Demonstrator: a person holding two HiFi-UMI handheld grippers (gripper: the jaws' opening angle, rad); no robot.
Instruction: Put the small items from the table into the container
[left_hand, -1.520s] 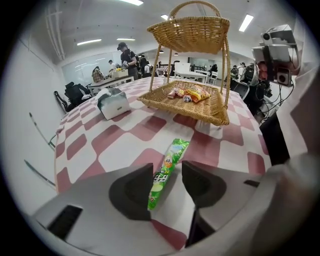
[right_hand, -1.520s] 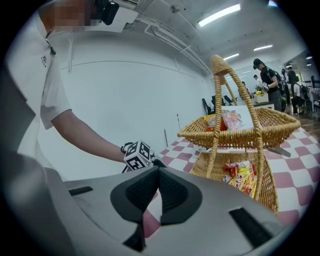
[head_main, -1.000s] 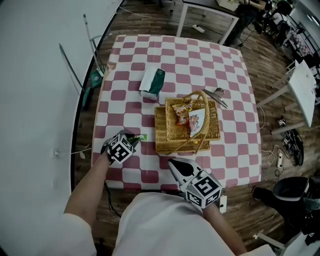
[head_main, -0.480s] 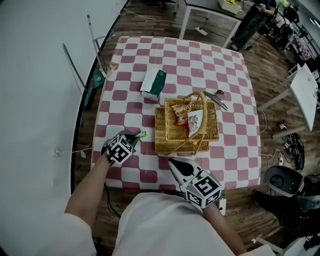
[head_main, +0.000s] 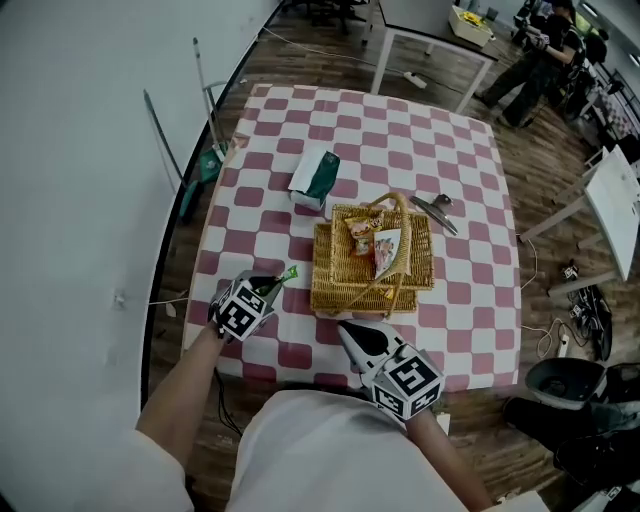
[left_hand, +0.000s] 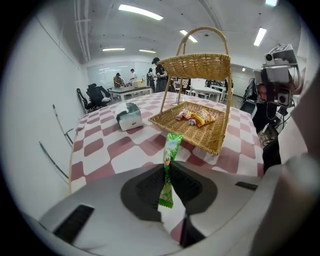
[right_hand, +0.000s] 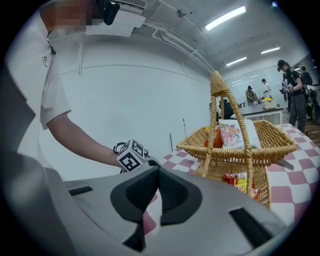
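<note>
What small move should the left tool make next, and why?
Probably carry the left tool rightward over the basket, keeping its grip. Its jaws are shut on the green packet, and the basket, with snacks in it, stands to its right in the head view.

No words or numbers are showing clearly enough to read anywhere. The thin green plastic packet (left_hand: 171, 150) is carrying some small print, but it is coming out too blurry to make out. The orange and white snack packets (head_main: 372, 240) lying in the woven yellow wicker basket (head_main: 330, 290) are showing print that is too tiny to read. The left gripper (head_main: 272, 285) and the right gripper (head_main: 347, 332) are each wearing a cube with black and white square patterns, not letters.
</note>
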